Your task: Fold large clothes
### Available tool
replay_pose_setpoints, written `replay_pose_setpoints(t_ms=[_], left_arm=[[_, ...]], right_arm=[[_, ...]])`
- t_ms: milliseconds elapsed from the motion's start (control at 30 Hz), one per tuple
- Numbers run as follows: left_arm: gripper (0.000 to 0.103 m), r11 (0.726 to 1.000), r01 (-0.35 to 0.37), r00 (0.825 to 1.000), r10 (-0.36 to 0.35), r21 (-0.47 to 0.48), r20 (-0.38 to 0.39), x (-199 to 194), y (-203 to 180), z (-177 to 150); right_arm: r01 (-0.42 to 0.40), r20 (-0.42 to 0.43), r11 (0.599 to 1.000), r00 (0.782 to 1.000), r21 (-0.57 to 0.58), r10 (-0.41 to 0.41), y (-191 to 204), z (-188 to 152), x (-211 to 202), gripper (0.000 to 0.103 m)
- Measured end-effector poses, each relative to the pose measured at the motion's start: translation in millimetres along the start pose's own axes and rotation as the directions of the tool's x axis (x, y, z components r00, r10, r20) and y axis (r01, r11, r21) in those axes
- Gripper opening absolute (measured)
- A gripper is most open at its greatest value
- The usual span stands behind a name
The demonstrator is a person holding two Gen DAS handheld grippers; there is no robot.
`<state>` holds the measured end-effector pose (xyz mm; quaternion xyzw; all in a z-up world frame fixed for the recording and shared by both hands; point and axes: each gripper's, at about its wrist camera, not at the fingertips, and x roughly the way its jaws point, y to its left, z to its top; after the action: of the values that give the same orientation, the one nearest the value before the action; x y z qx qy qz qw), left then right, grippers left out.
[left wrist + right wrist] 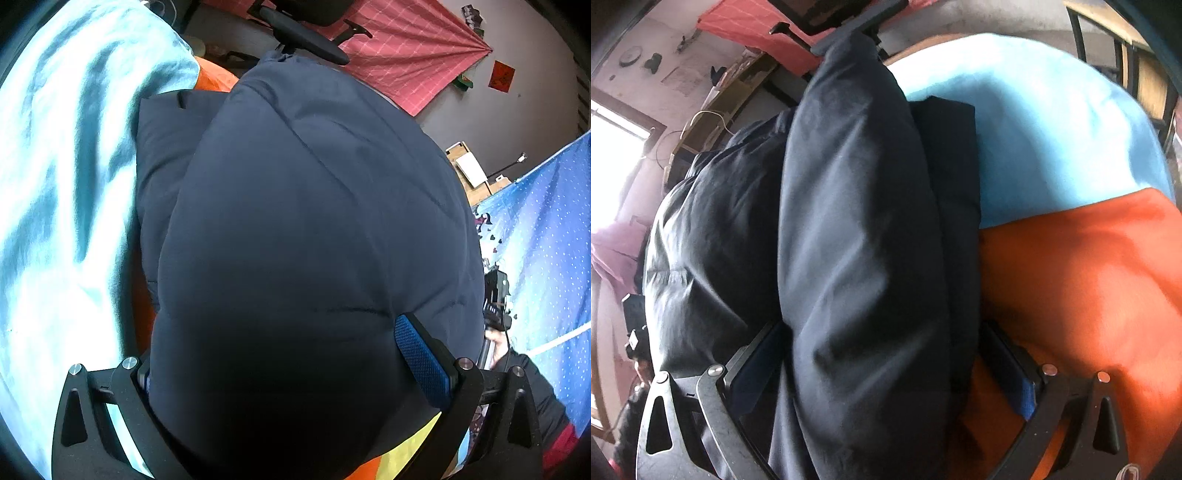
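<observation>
Jaws of the left gripper (295,373) pinch a thick fold of the navy padded jacket (306,221), blue pads (421,362) pressed into the bulging fabric. Jaws of the right gripper (882,373) likewise clamp a bunched roll of the same jacket (864,221). It lies over an orange cloth (1078,288) and a light blue blanket (1041,122).

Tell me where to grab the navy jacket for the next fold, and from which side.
Grip the jacket at its near edge, coming in from the near side, where both tongs already straddle it. It is thick and puffy, lying on the orange cloth, so take a wide bite over the padded roll.
</observation>
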<state>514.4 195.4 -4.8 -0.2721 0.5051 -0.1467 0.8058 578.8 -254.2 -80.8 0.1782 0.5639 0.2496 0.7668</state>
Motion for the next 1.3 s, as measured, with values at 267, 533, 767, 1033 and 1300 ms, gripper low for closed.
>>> replay_pose_setpoints(t_ms=[267, 533, 767, 1033, 1300], left_arm=[[0.062, 0.987, 0.0, 0.993, 0.019, -0.158, 0.115, -14, 6, 2], [0.014, 0.995, -0.09, 0.966, 0.095, -0.033, 0.239, -43, -43, 0], [0.011, 0.994, -0.089, 0.925, 0.058, 0.066, 0.376, -84, -98, 0], [0.011, 0.985, -0.09, 0.905, 0.019, 0.149, 0.425, -118, -129, -31], [0.011, 0.977, -0.097, 0.918, 0.014, 0.191, 0.397, -137, -130, -75]], right_arm=[[-0.024, 0.067, 1.0, 0.998, 0.017, 0.023, 18, -10, -11, 0.048], [0.069, 0.141, 0.994, 0.988, -0.088, -0.056, 65, -8, -37, 0.017], [0.076, 0.26, 0.98, 0.965, -0.182, -0.026, 123, 2, -85, 0.014], [0.101, 0.359, 0.959, 0.933, -0.264, 0.001, 165, -17, -134, 0.014], [0.127, 0.411, 0.938, 0.912, -0.324, 0.018, 169, -75, -166, 0.014]])
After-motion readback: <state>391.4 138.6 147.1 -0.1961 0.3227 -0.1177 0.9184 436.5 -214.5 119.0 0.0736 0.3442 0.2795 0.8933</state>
